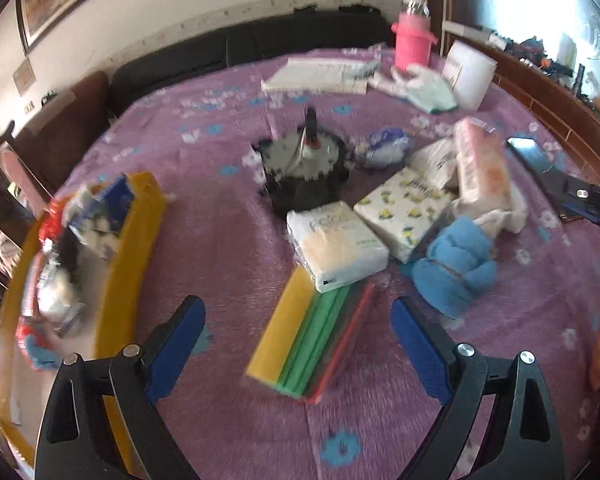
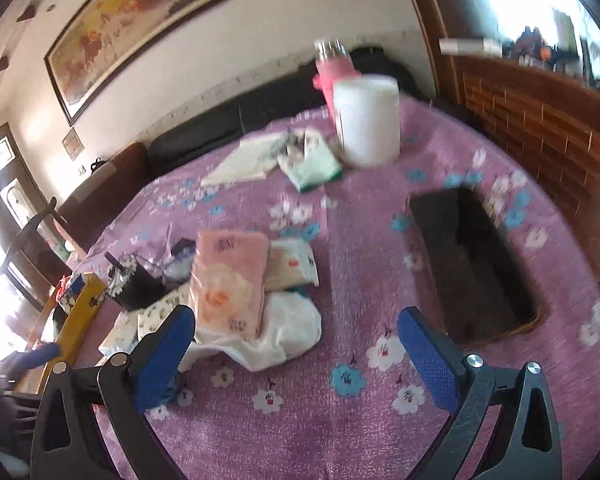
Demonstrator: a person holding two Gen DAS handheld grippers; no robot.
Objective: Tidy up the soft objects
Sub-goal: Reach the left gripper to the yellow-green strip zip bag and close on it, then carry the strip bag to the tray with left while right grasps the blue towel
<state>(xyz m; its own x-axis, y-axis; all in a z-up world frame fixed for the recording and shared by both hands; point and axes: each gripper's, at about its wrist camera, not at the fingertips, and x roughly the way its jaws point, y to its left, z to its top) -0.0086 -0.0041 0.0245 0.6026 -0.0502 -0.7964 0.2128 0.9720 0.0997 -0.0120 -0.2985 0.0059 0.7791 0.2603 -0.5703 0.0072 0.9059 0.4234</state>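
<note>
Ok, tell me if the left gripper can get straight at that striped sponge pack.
Probably yes: the left gripper is open, and the striped sponge pack lies between its fingers with nothing on its near end. A tissue pack overlaps its far end.

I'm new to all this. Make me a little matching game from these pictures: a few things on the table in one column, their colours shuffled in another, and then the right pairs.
Things:
1. bottle
2. towel
3. tray
4. roll

Colours:
A. white
B. yellow
C. pink
D. blue

Pairs: 1-C, 2-D, 3-B, 4-A. The bottle stands at the far edge of the table, the roll is upright near it, the towel lies bunched beside the tissue packs, and the tray sits on the left side.
</note>
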